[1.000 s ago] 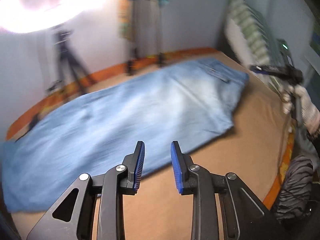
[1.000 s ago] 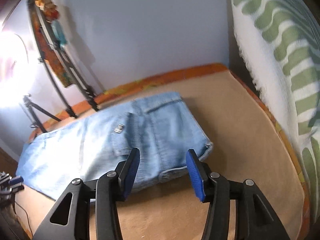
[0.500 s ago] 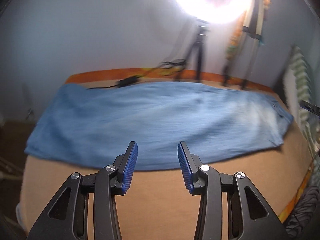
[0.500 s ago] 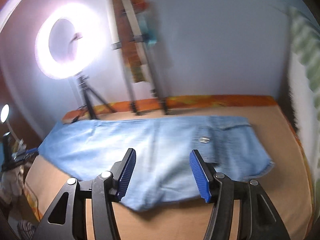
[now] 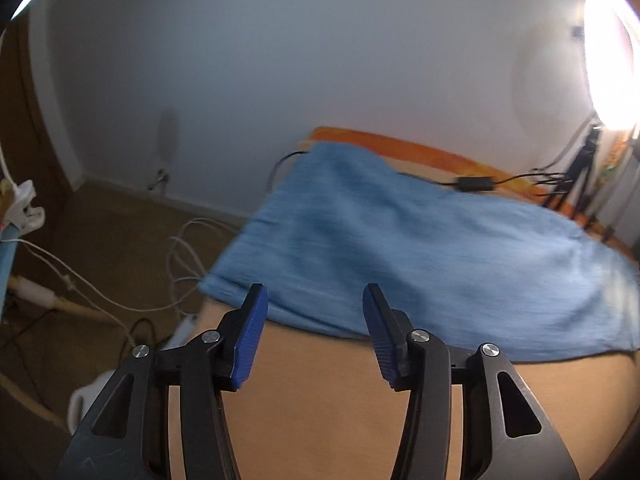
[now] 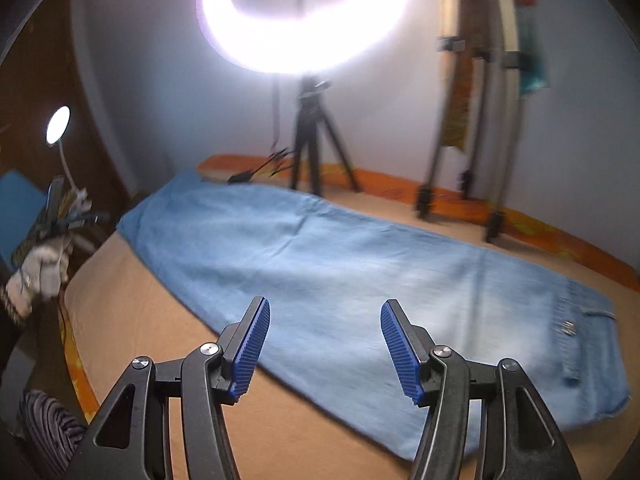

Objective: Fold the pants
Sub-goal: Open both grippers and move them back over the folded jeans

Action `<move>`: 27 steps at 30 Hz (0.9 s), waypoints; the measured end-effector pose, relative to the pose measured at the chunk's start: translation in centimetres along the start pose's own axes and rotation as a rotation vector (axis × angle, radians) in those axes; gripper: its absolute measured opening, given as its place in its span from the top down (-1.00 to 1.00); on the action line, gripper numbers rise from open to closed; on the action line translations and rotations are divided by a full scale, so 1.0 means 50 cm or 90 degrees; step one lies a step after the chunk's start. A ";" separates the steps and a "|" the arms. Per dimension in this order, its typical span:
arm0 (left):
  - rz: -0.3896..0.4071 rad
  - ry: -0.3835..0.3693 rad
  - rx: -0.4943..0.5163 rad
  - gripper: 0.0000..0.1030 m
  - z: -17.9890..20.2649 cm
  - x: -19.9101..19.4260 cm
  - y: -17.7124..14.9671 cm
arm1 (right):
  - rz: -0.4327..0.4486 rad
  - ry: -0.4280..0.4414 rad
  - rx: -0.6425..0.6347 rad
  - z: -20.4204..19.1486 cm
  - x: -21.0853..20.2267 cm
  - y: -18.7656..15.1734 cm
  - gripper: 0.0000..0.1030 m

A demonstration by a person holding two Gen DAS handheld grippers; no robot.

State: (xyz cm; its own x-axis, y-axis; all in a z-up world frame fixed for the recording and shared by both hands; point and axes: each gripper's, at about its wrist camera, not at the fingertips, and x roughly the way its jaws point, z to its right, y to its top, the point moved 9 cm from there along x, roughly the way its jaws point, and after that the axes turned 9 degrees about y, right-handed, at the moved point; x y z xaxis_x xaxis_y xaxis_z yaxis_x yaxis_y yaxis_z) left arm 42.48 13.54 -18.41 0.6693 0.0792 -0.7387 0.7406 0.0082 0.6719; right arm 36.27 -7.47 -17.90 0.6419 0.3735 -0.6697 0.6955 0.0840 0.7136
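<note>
Light blue denim pants point(image 6: 360, 280) lie flat and folded lengthwise on a tan bed surface point(image 6: 140, 312), leg hems far left, waist with a pocket rivet near right. In the left wrist view the pants point(image 5: 420, 256) show their hem end near the bed's left edge. My left gripper point(image 5: 312, 332) hovers just short of the hem edge; its jaws are opening, with nothing between them. My right gripper point(image 6: 324, 344) hangs over the near edge of the mid-leg, jaws apart and empty.
A ring light on a tripod point(image 6: 312, 152) and an easel point(image 6: 480, 120) stand behind the bed by the wall. Cables point(image 5: 476, 182) lie on the far edge. Floor with white cords point(image 5: 176, 256) drops off at the left. A gloved hand point(image 6: 36, 276) shows at the left.
Both views have swung left along the pants, from the waist end towards the hem end. Both pairs of jaws stand wider apart than before.
</note>
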 end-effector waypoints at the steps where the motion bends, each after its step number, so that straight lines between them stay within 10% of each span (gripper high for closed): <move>1: -0.002 0.005 0.003 0.06 -0.014 0.017 0.001 | -0.011 0.002 -0.008 -0.012 0.021 0.000 -0.18; 17: 0.027 0.056 0.058 0.01 -0.067 0.137 0.001 | -0.084 0.070 -0.137 -0.227 0.271 0.112 -0.18; 27: 0.042 -0.021 0.044 0.01 -0.103 0.121 -0.012 | -0.080 0.180 -0.149 -0.414 0.498 0.302 -0.23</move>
State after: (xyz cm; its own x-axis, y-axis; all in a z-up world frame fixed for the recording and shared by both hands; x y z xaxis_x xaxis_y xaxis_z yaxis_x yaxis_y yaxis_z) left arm 45.80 19.16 -23.03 0.7174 0.0441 -0.6952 0.6965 -0.0644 0.7146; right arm 56.06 22.21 -19.52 0.4190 0.5837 -0.6955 0.6500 0.3421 0.6786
